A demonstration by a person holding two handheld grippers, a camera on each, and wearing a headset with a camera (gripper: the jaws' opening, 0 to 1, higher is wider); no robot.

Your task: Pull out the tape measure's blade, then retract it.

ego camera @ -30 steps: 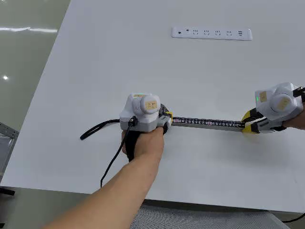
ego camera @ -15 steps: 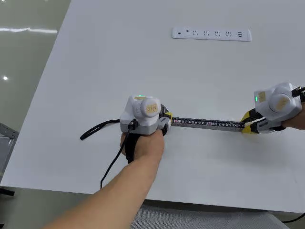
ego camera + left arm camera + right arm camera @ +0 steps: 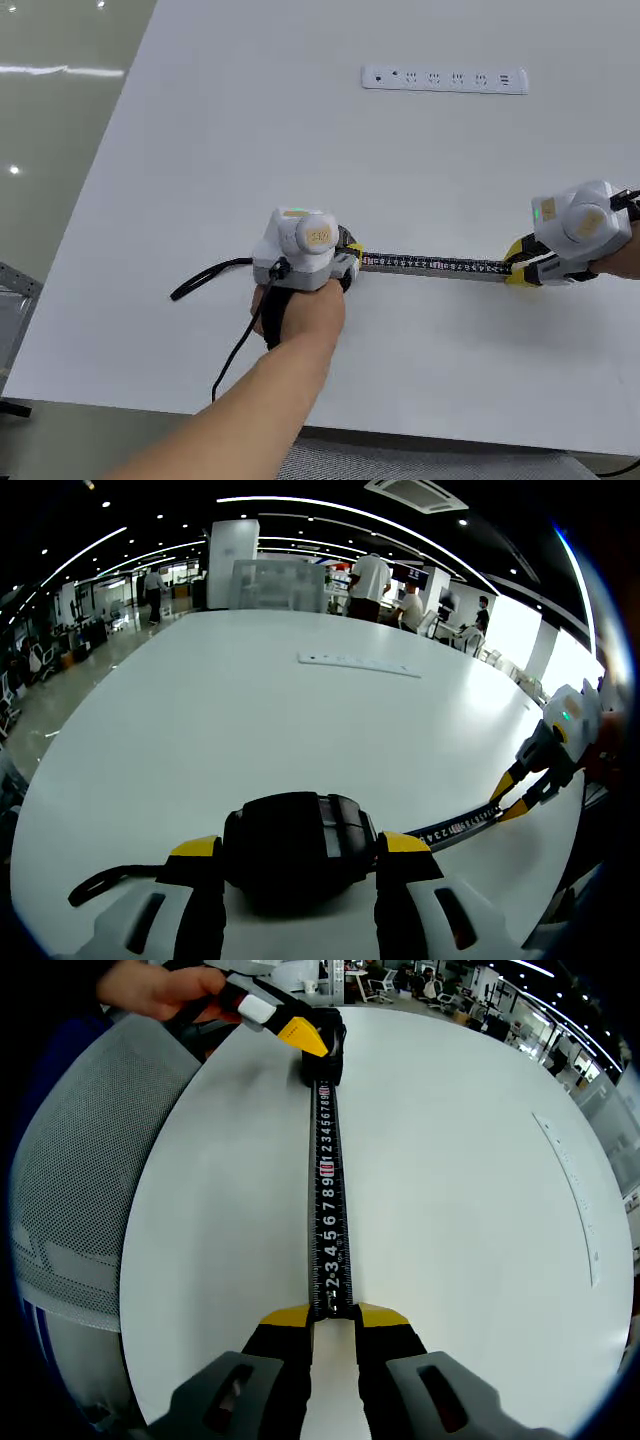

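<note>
The black tape measure case (image 3: 290, 830) sits on the white table (image 3: 250, 130), and my left gripper (image 3: 300, 845) is shut on it from both sides. In the head view the case (image 3: 348, 243) peeks out beside the left gripper (image 3: 345, 262). The blade (image 3: 430, 265) runs flat along the table to the right, numbers up. My right gripper (image 3: 333, 1315) is shut on the blade's end (image 3: 328, 1290). In the right gripper view the blade (image 3: 328, 1180) leads straight to the case (image 3: 325, 1055). The right gripper (image 3: 515, 270) stands near the table's right side.
A white power strip (image 3: 443, 78) lies at the far side of the table. The case's black wrist strap (image 3: 205, 275) trails to the left. The table's front edge (image 3: 400, 435) is close below the hands. People stand in the room beyond the table.
The head view has shifted slightly. Both grippers keep their hold, and the drawn-out blade looks about the same length.
</note>
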